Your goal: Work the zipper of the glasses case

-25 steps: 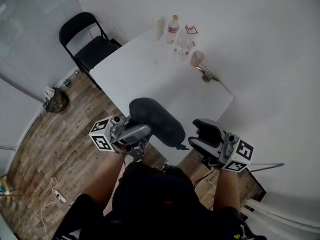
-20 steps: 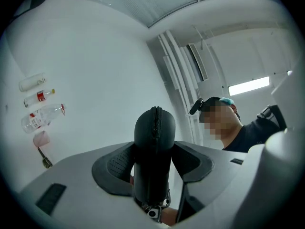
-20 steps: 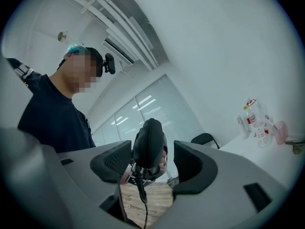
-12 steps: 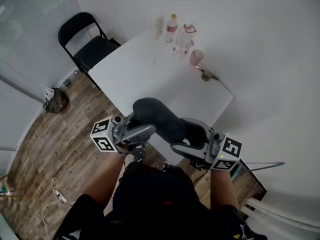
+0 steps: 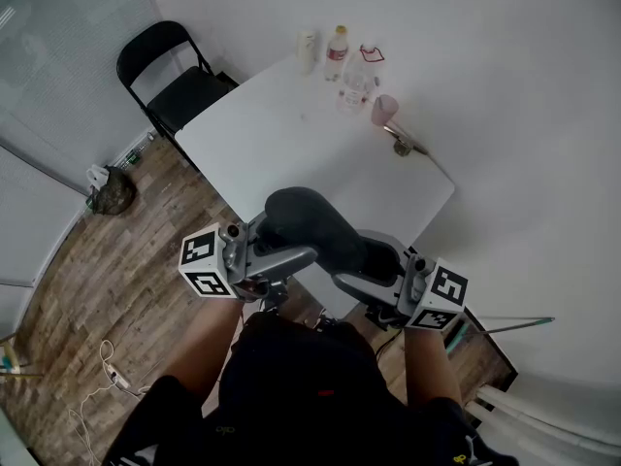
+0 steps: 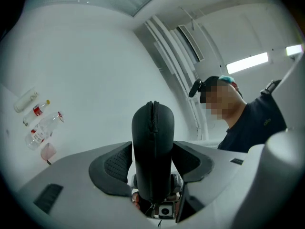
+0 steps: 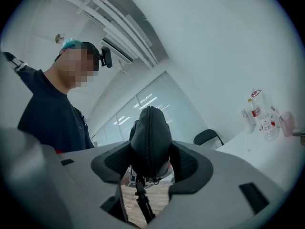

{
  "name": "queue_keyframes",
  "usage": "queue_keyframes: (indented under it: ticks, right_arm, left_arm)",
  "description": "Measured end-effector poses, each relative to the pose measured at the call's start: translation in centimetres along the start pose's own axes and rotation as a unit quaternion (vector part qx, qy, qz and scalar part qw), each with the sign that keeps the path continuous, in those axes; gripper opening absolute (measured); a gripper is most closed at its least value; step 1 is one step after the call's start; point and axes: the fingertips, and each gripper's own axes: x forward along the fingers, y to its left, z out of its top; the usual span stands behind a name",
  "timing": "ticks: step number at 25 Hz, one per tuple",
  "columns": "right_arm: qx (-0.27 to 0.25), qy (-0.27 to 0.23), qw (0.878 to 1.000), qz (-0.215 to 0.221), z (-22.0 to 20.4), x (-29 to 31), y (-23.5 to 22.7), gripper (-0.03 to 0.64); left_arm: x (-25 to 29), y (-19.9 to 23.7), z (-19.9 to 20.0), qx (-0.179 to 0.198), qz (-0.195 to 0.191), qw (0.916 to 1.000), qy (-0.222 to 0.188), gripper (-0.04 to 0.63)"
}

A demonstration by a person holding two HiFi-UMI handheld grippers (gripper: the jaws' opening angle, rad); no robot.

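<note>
Head view: off the table's [image 5: 291,144] near edge, the case [image 5: 310,223] is held in the air, the left gripper [image 5: 283,256] clamping one end and the right gripper [image 5: 361,272] on the other.

Left gripper view: the zipper [image 6: 152,123] looks shut.

Right gripper view: the jaws have just been closing and pinch the case end. Only here a dark tab [image 7: 139,189] shows dangling below, likely the pull. The next move is to grab it.

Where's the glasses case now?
Head view, lower centre: the black zippered glasses case is clamped in the left gripper, over the white table's near corner.

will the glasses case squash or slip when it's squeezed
Probably stiff: the glasses case holds its rounded shape between the pads of the left gripper. Likely light: it juts past them without sagging. Its matte fabric seems unlikely to slip.
</note>
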Motion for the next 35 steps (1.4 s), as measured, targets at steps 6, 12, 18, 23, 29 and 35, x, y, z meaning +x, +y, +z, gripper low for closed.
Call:
queue_keyframes:
  ticks: [6,12,18,23,29,35]
  right_arm:
    - [-0.007,0.02,1.0,0.021,-0.4,-0.1,1.3,0.259]
    - [-0.009,0.059,0.998,0.031,-2.2,0.0,2.1,0.258]
    - [0.0,0.065,0.997,0.035,-3.1,-0.3,2.6,0.258]
    - [-0.006,0.058,0.998,0.033,-3.0,-0.1,3.4,0.259]
    - [-0.053,0.038,0.998,-0.015,-2.2,-2.1,1.2,0.261]
    - [-0.042,-0.002,0.992,-0.116,-2.8,-5.7,-1.7,0.259]
  left_arm:
    - [0.9,-1.3,-1.6,0.02,-0.008,0.9987,0.045,0.282]
    - [1.4,-2.3,-3.0,0.036,-0.019,0.9966,0.072,0.307]
    - [1.6,-3.0,-3.8,0.033,-0.022,0.9966,0.072,0.304]
    - [1.3,-3.3,-3.6,0.026,-0.012,0.998,0.057,0.273]
    - [1.5,-0.4,-1.5,-0.007,0.034,0.9994,0.007,0.273]
    - [1.8,2.3,0.2,-0.018,0.118,0.9927,-0.013,0.273]
